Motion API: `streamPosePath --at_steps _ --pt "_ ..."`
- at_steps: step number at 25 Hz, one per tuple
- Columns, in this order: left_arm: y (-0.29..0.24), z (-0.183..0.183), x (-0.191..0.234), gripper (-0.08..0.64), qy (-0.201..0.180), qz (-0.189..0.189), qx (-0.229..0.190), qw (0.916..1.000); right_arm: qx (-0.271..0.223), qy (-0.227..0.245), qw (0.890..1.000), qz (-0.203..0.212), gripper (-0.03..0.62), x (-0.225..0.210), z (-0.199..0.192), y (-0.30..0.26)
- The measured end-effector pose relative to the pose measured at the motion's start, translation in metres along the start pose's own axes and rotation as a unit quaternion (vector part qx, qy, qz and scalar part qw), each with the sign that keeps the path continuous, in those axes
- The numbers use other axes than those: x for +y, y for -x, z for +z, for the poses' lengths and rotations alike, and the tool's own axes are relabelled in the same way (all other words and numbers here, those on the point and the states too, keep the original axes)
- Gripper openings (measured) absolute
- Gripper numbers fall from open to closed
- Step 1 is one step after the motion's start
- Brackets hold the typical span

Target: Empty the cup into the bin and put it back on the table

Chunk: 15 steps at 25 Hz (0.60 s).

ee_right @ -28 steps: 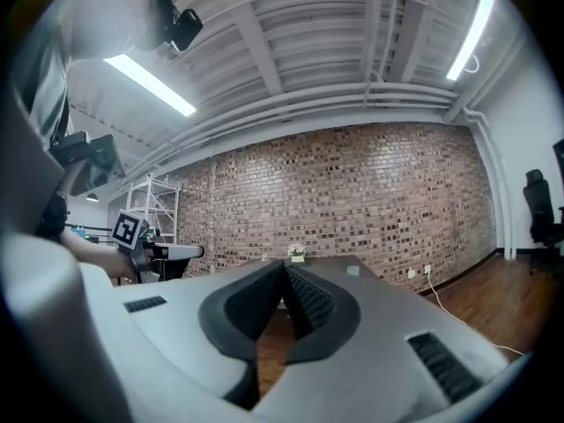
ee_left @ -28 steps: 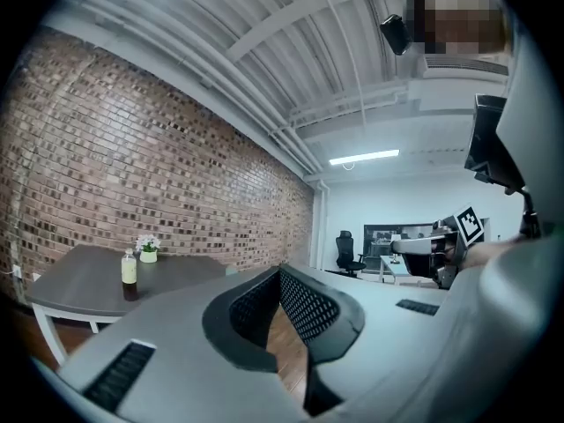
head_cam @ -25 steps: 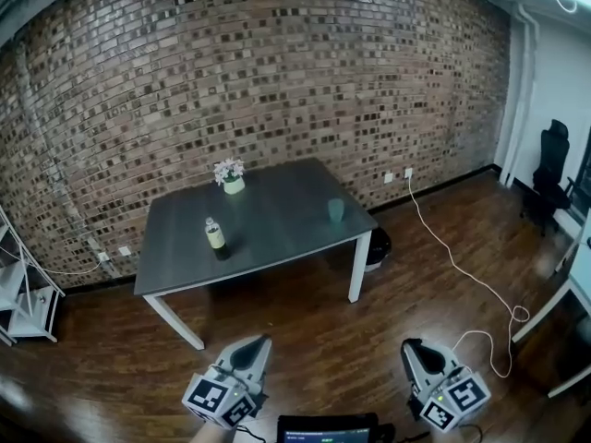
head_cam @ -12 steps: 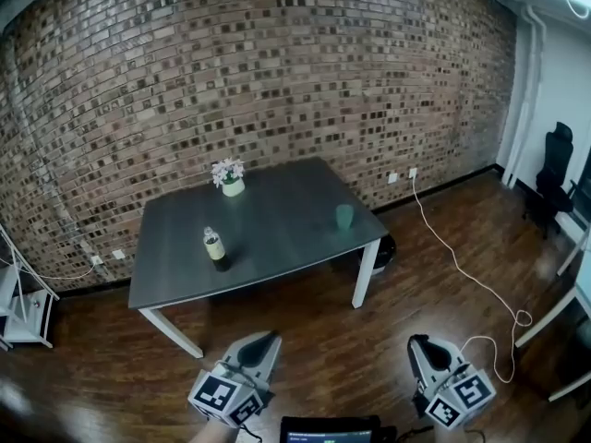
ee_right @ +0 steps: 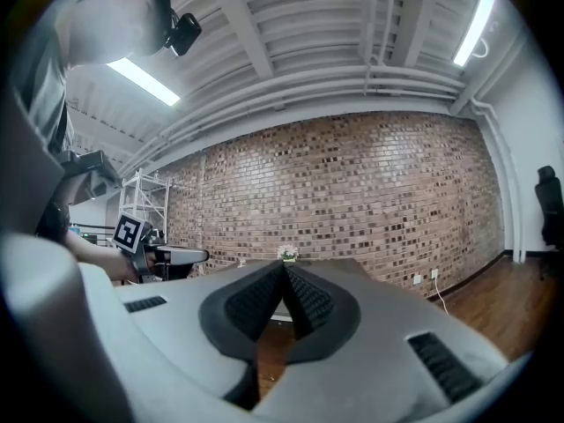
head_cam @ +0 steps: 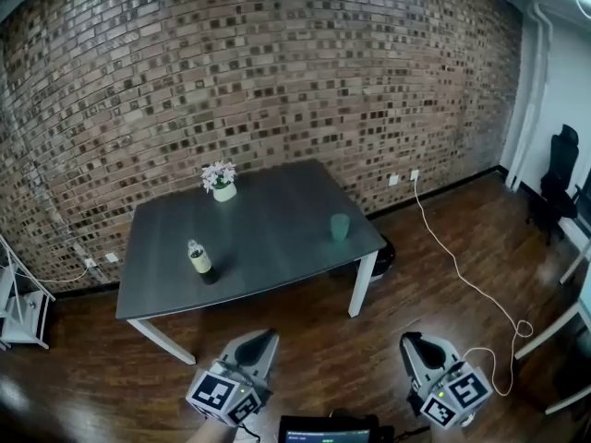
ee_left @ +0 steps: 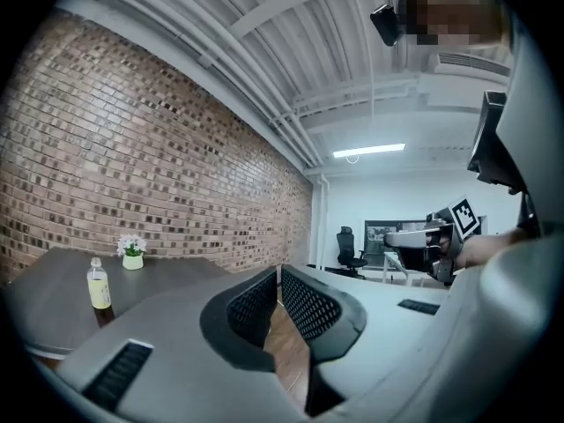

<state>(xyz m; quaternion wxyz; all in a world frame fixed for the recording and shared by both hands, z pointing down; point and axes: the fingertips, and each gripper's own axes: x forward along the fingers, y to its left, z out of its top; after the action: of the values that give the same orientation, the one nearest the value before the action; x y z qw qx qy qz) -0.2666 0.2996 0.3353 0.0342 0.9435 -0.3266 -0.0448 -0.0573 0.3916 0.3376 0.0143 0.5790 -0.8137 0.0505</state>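
So the cup (head_cam: pixel 340 226) was a small teal-green thing, plain, standing upright just right of centre in the head view. It sat on the dark grey table (head_cam: pixel 268 247) near its right edge, well apart from everything else on there. Couldn't tell if anything was in it, way too small. The bin (head_cam: pixel 379 254) was dark and half tucked under the table's right corner, next to the white leg. A bottle (head_cam: pixel 199 259) stood near the table's left front and a flower pot (head_cam: pixel 222 189) sat at the back. Both grippers hung at the bottom of the frame, far from the table. The left gripper (head_cam: pixel 263 338) had its fingers pressed together on nothing, and so did the right gripper (head_cam: pixel 411 342).
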Motion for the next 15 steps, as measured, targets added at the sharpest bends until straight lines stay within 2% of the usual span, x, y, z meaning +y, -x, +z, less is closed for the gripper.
streamPosePath --at_steps 10,15 --pt "-0.082 0.0 0.016 0.011 -0.011 0.025 -0.006 0.9996 -0.006 0.004 0.999 0.041 0.003 -0.076 0.011 -0.052" --pt "-0.113 -0.007 0.031 0.011 -0.011 0.054 -0.001 0.9985 -0.008 0.002 0.998 0.061 0.003 -0.107 0.01 -0.077"
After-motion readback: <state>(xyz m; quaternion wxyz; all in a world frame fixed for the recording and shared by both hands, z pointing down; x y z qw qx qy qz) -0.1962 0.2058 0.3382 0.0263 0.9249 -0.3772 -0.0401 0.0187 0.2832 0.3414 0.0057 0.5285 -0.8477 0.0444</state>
